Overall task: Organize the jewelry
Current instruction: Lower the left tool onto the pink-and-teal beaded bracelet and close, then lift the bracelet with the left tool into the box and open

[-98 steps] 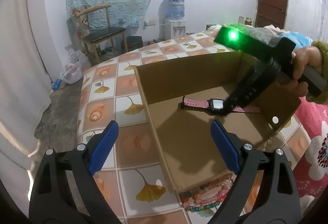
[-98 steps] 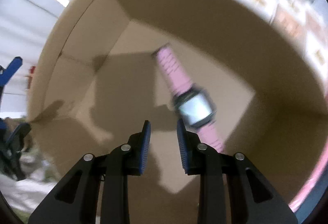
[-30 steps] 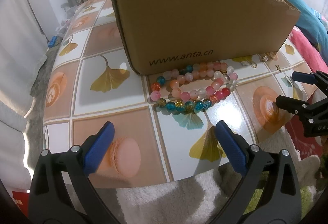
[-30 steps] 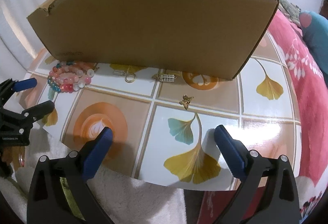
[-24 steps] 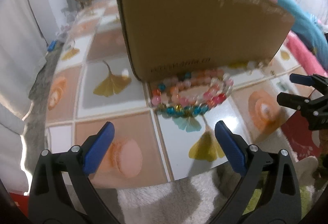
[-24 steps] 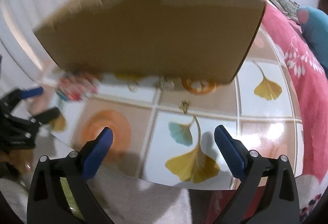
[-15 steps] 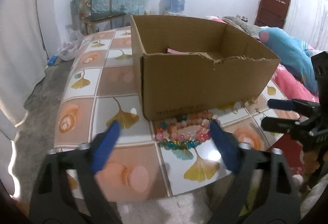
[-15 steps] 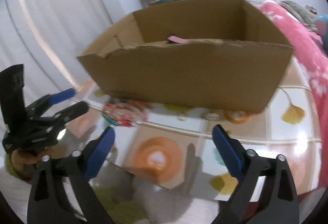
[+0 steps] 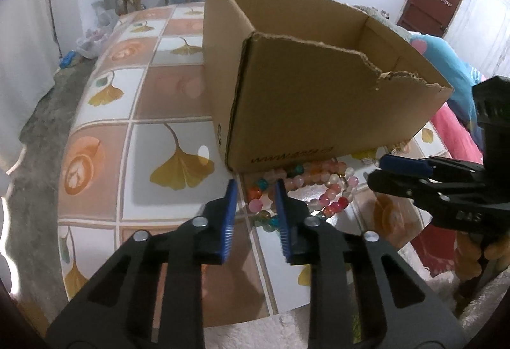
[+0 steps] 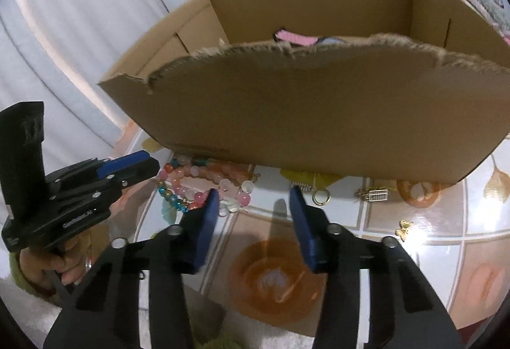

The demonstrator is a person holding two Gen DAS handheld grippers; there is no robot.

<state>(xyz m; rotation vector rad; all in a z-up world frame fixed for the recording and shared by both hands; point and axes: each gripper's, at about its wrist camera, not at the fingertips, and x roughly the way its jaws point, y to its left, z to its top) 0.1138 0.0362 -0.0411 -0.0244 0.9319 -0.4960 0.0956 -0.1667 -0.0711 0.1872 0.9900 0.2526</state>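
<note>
Two grippers hover at the near edge of the tiled table [image 9: 105, 138], both pointed at the cardboard box [image 9: 318, 106]. Against the foot of its front wall lies the heap of beaded bracelets [image 9: 302, 186], its long axis running along that wall. The left gripper [image 9: 255, 205] sits straight behind the heap's left end, jaws narrowed to a slim gap with nothing between them yet; beads show through the gap. The right gripper [image 10: 255, 211] stands wider apart and empty, with the heap off to its left and small gold trinkets [image 10: 373, 194] ahead to its right. I judge the left one nearer, needing only a short push forward.
</note>
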